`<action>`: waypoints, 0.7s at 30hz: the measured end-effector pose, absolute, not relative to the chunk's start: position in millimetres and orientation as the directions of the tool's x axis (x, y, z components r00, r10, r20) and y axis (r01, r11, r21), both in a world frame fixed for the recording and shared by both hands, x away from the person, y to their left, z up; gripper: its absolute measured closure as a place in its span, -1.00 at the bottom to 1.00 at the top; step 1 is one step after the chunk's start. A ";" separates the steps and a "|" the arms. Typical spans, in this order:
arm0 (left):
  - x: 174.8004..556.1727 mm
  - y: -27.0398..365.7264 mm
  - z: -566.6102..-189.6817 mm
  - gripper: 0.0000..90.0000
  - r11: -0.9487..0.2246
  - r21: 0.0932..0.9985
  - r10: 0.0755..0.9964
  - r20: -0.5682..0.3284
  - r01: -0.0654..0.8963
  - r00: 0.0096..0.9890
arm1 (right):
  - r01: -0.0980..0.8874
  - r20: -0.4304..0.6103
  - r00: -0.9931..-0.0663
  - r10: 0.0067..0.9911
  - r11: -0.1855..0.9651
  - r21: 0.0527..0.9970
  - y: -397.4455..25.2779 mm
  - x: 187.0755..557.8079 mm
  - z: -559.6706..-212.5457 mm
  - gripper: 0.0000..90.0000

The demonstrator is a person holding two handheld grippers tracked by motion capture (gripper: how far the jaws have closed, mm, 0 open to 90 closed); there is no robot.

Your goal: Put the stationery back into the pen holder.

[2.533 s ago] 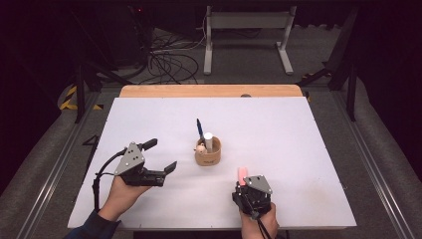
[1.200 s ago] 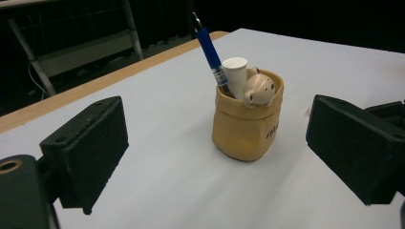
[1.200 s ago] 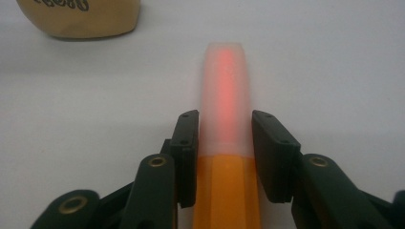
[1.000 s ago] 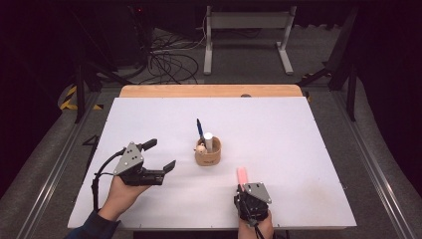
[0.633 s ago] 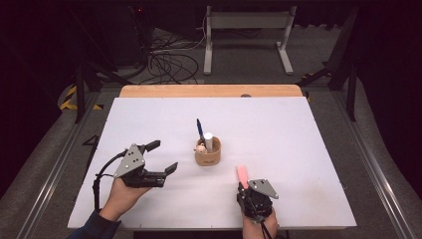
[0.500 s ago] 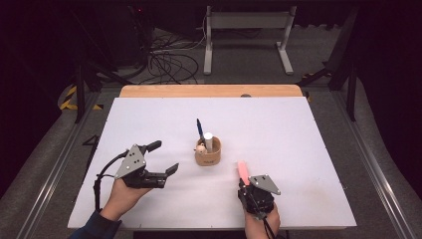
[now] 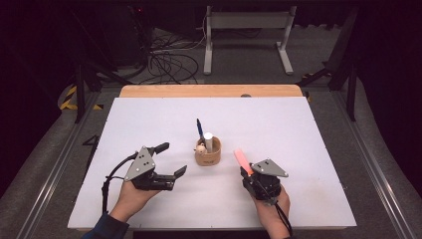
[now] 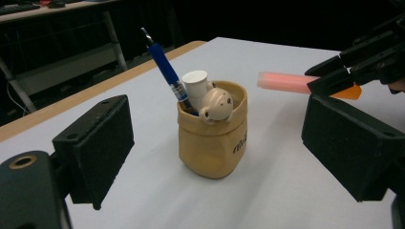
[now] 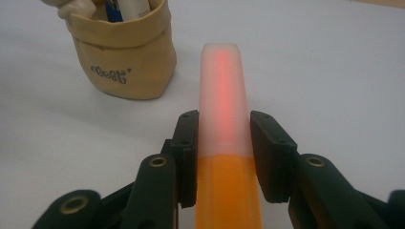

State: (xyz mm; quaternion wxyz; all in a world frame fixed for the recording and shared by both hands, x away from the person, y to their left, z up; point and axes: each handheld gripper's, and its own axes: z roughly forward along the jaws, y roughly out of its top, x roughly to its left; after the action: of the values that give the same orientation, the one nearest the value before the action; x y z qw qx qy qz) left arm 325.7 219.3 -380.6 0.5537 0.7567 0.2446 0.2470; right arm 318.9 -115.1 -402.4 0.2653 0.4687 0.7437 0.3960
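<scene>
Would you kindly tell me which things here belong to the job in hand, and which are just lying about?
Job in hand:
- orange marker, clamped in the right gripper
- tan pouch
- left gripper, open

Lying about:
- cables on the floor
- metal stand

The high view looks forward and down over the whole desk (image 7: pixel 149 114) from the person's side. Each gripper view rides low, close above the desk, looking along its own tongs. All three share the tan pouch (image 7: pixel 208 156) (image 8: pixel 215 143) (image 9: pixel 125 62) at the centre.
</scene>
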 end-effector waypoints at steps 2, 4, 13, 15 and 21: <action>326.0 215.9 -380.5 -0.76 -0.265 0.960 0.643 0.103 0.094 0.759 | 0.477 -0.034 -0.462 0.886 0.281 0.833 -118.2 322.6 -397.7 0.46; 326.3 212.4 -380.8 -0.76 -0.266 0.960 0.640 0.105 0.091 0.761 | 0.462 -0.041 -0.506 0.861 0.311 0.830 -120.3 326.0 -392.9 0.46; 331.9 199.7 -385.9 -0.76 -0.283 0.956 0.606 0.116 0.077 0.787 | 0.439 -0.009 -0.661 0.750 0.396 0.806 -127.9 342.8 -373.7 0.46; 332.6 196.0 -386.7 -0.71 -0.301 0.951 0.605 0.131 0.073 0.785 | 0.433 0.001 -0.685 0.728 0.407 0.805 -129.1 345.6 -369.6 0.46; 334.2 184.6 -388.4 -0.58 -0.341 0.939 0.598 0.174 0.051 0.782 | 0.429 0.050 -0.758 0.651 0.439 0.789 -127.6 350.7 -361.8 0.46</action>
State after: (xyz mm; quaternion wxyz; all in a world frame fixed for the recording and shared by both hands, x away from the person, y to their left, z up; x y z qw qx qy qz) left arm 334.2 184.6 -388.4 0.5348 0.7779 0.2088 0.2556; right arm 350.7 -127.6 -361.8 0.1318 0.3221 0.8380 0.4203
